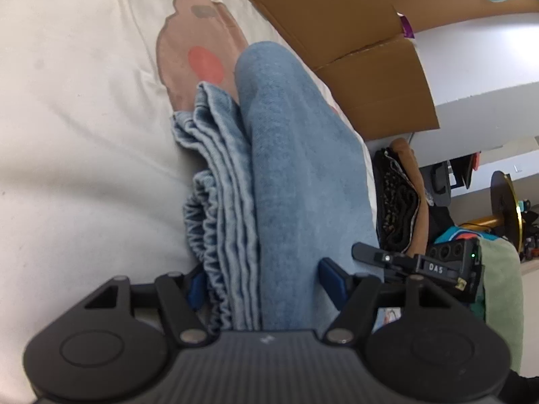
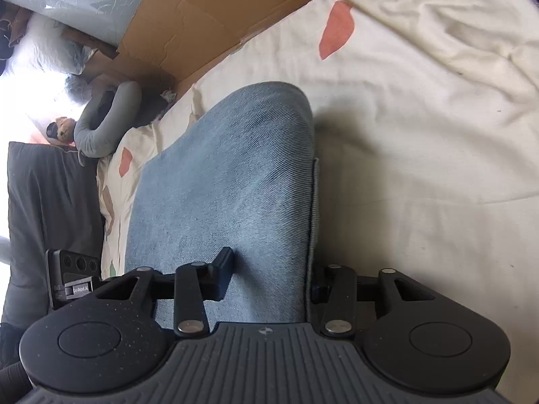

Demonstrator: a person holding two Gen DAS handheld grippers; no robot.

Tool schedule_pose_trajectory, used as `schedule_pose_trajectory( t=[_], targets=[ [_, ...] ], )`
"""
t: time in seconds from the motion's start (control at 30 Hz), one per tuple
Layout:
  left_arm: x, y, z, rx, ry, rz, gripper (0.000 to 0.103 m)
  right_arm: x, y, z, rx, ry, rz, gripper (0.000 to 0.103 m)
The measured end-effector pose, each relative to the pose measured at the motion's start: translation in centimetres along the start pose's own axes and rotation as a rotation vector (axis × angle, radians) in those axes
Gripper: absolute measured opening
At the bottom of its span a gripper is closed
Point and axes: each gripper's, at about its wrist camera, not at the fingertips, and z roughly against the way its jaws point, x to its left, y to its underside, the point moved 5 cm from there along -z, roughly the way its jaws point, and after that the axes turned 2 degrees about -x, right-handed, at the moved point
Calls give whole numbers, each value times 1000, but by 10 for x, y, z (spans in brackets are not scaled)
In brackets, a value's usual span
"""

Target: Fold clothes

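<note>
denim [image 1: 296, 175] bundle lies folded on the bedsheet [image 1: 84, 118], reaching ahead between both pairs of my jaws; left gripper [image 1: 266, 279] and right gripper [image 2: 269, 279] straddle it, grip uncertain. final fold seems underway; next: press it flat.

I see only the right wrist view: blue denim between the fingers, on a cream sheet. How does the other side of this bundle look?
Observer: In the left wrist view the jeans show several stacked folded layers, with a gathered elastic waistband at the edge.
Operator: How does the left gripper stand there?
Observer: The left gripper straddles the bundle, with denim between its blue pads. I cannot tell whether they press.
Operator: What lies beyond the jeans?
Observer: A brown print with a red circle on the sheet, partly under the denim.
</note>
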Motion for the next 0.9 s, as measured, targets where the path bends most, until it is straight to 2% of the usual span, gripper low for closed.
schedule_pose_trajectory(
  t=[0.2,0.3,0.37,0.43,0.53,0.9],
  targets=[
    [4,1,-1,-8,28,30,60,2,0,-11,10,-10,11,49],
    [2,2,0,-19,22,25,55,4,0,-10,12,-12,17,47],
    [0,3,3,-27,16,20,52,7,0,-9,10,-13,25,42],
    [-4,3,5,-34,13,18,46,10,-1,-7,6,-16,32,32],
    [-10,5,12,-41,12,11,42,16,-3,-2,-6,-23,35,27],
    [-45,-3,35,-63,33,-16,39,39,-10,29,-53,-44,33,24]
  ],
)
